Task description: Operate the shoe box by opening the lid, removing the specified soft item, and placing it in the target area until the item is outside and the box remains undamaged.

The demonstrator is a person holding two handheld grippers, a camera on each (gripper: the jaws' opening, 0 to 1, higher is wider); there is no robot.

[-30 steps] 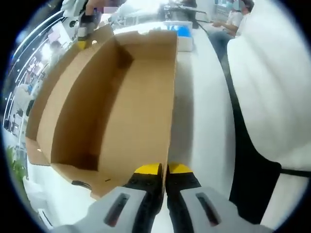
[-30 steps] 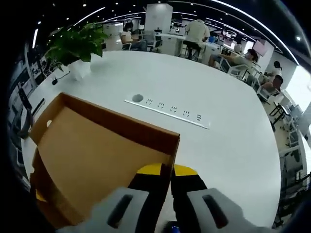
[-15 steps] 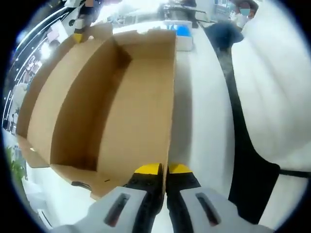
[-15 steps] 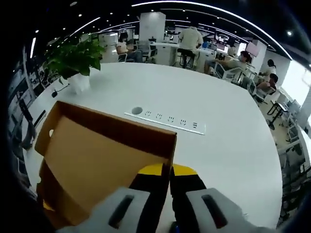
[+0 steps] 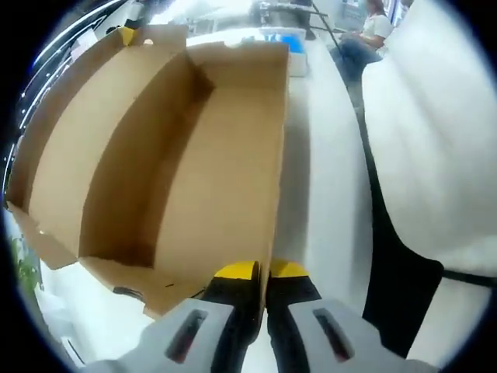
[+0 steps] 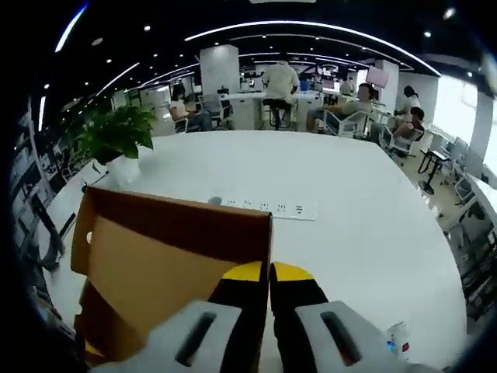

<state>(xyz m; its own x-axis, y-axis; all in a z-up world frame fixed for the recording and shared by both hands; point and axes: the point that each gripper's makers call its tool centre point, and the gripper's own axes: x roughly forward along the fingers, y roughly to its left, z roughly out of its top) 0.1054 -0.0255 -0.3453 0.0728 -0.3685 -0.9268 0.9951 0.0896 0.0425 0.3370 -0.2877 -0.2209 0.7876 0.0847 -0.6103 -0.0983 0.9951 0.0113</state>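
On the white table (image 6: 349, 202), the shoe box (image 5: 202, 155) has its lid swung further back than a second ago, the left gripper (image 5: 262, 270) and right gripper (image 6: 269, 272) each clamped on a box edge, so the interior stands exposed, with no soft item visible inside.

Open brown cardboard shoe box (image 5: 194, 155) on white table (image 5: 318, 202), interior bare. Left gripper (image 5: 262, 270), yellow-tipped black jaws closed on box's near wall edge. Person's white garment (image 5: 435, 148) at right. Blue-white object (image 5: 283, 47) beyond box.
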